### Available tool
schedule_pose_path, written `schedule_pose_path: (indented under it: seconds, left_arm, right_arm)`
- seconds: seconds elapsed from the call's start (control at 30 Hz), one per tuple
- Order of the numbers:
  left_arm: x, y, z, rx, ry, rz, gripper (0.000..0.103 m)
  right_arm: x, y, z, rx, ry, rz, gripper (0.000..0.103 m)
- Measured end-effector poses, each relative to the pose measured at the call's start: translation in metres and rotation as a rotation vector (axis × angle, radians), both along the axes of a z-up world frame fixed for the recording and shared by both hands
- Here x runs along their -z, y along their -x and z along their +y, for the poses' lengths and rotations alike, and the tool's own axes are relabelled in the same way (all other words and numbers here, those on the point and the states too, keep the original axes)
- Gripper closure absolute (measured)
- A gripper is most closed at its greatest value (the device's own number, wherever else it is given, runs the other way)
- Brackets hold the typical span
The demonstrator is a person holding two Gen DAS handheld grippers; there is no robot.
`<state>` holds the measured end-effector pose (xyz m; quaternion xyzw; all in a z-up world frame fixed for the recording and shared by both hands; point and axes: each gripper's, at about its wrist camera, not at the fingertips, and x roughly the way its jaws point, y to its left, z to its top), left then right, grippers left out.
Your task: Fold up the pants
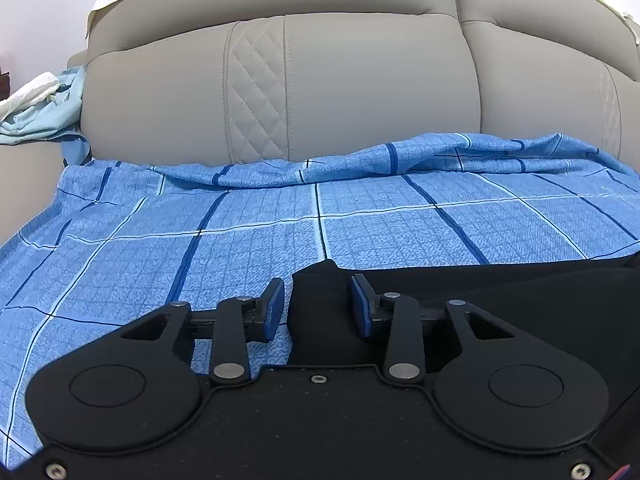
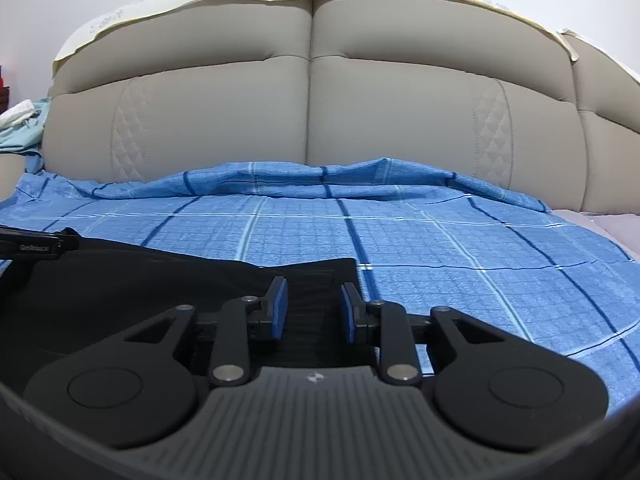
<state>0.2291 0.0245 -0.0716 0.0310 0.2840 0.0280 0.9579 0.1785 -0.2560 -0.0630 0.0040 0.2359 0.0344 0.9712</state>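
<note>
Both tongs, left tongs [image 1: 318, 306] and right tongs [image 2: 313, 306], stand parted around flat black pants [image 2: 120, 280].

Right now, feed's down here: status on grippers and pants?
Both grippers parted, straddling black pants corners on blue sheet. Nothing in the way.

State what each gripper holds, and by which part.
Left gripper: nothing gripped; black pants corner loose between open pads. Right gripper: waistband between pads; grip cannot be told.

Small pale lettering is showing on the other black handheld tool [image 2: 34, 247], too blurred to read.
</note>
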Motion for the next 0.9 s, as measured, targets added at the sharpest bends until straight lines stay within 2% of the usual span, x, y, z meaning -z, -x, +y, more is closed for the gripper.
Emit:
schedule_pose_path:
  seconds: [0.1,0.23,0.4,0.5,0.57,0.63,0.7,0.77,0.8,0.9]
  left_arm:
    - [0.000,0.000,-0.001,-0.002,-0.002,-0.001,0.067]
    - [0.000,0.000,0.000,-0.002,0.005,-0.001,0.066]
    - [-0.004,0.001,0.008,-0.012,0.043,0.006,0.062]
    - [-0.012,0.009,0.017,-0.023,0.084,-0.008,0.061]
    - [-0.020,0.018,0.024,-0.027,0.104,-0.032,0.061]
    - [-0.030,0.028,0.028,-0.027,0.098,-0.064,0.060]
    - [-0.039,0.037,0.032,-0.024,0.076,-0.087,0.055]
    - [-0.044,0.042,0.036,0.003,0.086,-0.082,0.044]
    - [-0.044,0.043,0.040,0.023,0.103,-0.058,0.043]
    - [-0.038,0.039,0.047,0.053,0.165,0.037,0.041]
  right_arm:
    - [0.004,-0.003,-0.009,0.039,-0.016,0.012,0.054]
    - [0.014,-0.011,-0.027,0.072,-0.055,0.085,0.053]
    - [0.016,-0.012,-0.040,0.044,-0.141,0.085,0.053]
    - [0.015,-0.008,-0.050,0.047,-0.235,0.067,0.053]
    - [0.012,-0.005,-0.057,0.037,-0.298,0.039,0.049]
    - [0.008,-0.002,-0.061,0.023,-0.336,0.019,0.040]
    - [0.005,-0.002,-0.063,0.007,-0.355,0.012,0.033]
    - [0.005,-0.004,-0.064,-0.014,-0.361,0.026,0.022]
    - [0.006,-0.005,-0.063,-0.019,-0.361,0.035,0.017]
    - [0.010,-0.010,-0.060,-0.043,-0.368,0.075,0.013]
